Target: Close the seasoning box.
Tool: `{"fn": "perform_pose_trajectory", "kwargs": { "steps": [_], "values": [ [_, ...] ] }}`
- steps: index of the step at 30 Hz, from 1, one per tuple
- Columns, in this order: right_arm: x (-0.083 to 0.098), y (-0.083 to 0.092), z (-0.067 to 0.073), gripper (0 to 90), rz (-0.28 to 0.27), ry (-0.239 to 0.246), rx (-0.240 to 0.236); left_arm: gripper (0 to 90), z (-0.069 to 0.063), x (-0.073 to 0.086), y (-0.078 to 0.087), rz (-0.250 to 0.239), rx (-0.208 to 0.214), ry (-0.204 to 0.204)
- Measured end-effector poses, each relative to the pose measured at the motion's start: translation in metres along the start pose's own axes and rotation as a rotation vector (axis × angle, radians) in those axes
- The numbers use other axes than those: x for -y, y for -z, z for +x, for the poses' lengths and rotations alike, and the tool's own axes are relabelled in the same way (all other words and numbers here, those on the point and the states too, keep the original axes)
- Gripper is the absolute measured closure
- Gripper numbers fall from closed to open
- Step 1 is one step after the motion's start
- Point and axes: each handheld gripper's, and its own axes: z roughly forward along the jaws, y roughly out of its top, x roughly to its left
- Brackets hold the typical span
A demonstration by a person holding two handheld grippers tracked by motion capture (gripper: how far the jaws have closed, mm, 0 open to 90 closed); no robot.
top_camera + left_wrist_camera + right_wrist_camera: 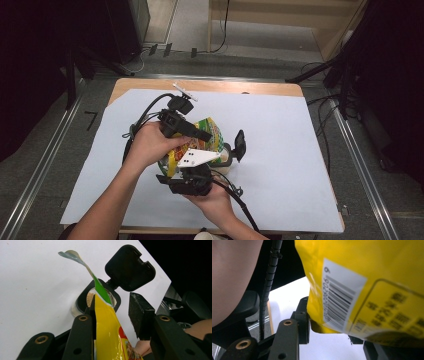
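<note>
A yellow and green snack bag (210,131) is held tilted between both grippers over the middle of the table. My left gripper (201,136) is shut on its upper part; in the left gripper view the bag (110,332) lies against one pad and bulges toward the other. Its torn top hangs over a small clear jar (83,298) holding brownish powder, with the jar's black flip lid (130,267) standing open. My right gripper (187,167) grips the bag's lower end, where a barcode panel (339,300) faces the camera. The jar (227,161) stands just right of the bag.
A white sheet (290,150) covers the wooden table (250,88). Black cables (142,117) loop behind the left hand and trail from the right gripper toward the front edge. Dark stands and floor cables lie beyond the table's far and right sides.
</note>
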Motion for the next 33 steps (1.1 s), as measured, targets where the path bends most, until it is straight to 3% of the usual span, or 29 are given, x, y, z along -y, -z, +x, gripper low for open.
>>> {"fn": "perform_pose_trajectory", "kwargs": {
  "steps": [18,24,33],
  "values": [
    [-0.001,0.0007,0.002,62.0,-0.015,-0.01,-0.013,63.5,-0.0023,0.0,0.0029,-0.006,0.016,0.005],
    [-0.0022,0.001,0.0007,62.0,-0.01,-0.025,-0.02,64.9,-0.0011,-0.0005,0.0019,-0.01,-0.006,0.002],
    [-0.0013,0.0002,0.0001,62.0,0.0,-0.023,-0.018,65.8,0.0018,0.0002,0.0003,0.001,0.003,0.006]
  ]
}}
